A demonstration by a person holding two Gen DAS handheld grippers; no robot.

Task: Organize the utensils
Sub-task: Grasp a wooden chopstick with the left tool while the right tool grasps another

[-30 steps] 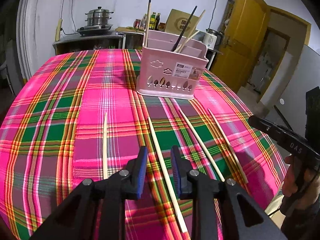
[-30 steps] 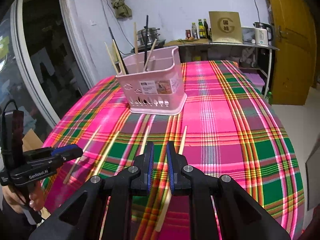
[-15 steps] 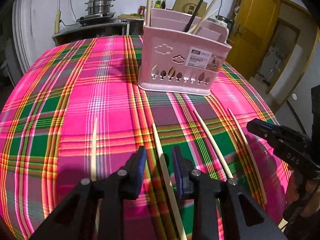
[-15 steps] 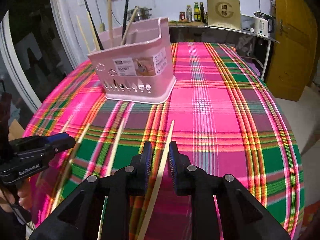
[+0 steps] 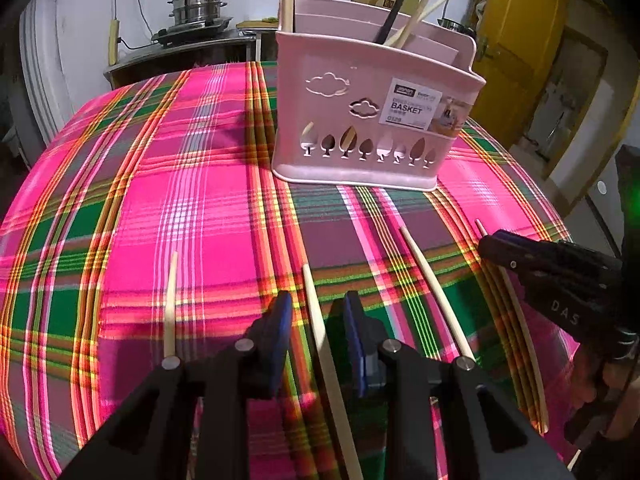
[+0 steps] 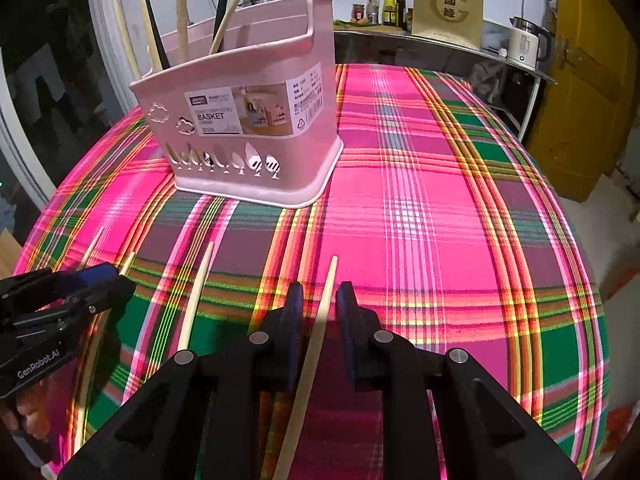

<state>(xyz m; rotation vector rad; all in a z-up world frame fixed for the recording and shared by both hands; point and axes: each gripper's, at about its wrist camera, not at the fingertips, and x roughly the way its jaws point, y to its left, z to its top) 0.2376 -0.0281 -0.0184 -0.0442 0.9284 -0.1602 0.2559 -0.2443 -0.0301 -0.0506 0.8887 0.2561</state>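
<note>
Both lowered closer than before: left gripper [image 5: 316, 312] narrowly agape straddling chopstick [image 5: 320, 336], right gripper [image 6: 318, 300] likewise, widened; plaid tablecloth [image 6: 440, 184], pink basket [image 5: 360, 120], kitchen.

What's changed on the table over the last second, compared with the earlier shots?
Both tools moved in toward the basket and lower over the cloth. The left tool now straddles the second chopstick from the left, the right tool the rightmost chopstick; its gap is a little wider than before. Neither pinches yet. All four chopsticks lie where they were, and the basket hasn't shifted.
</note>
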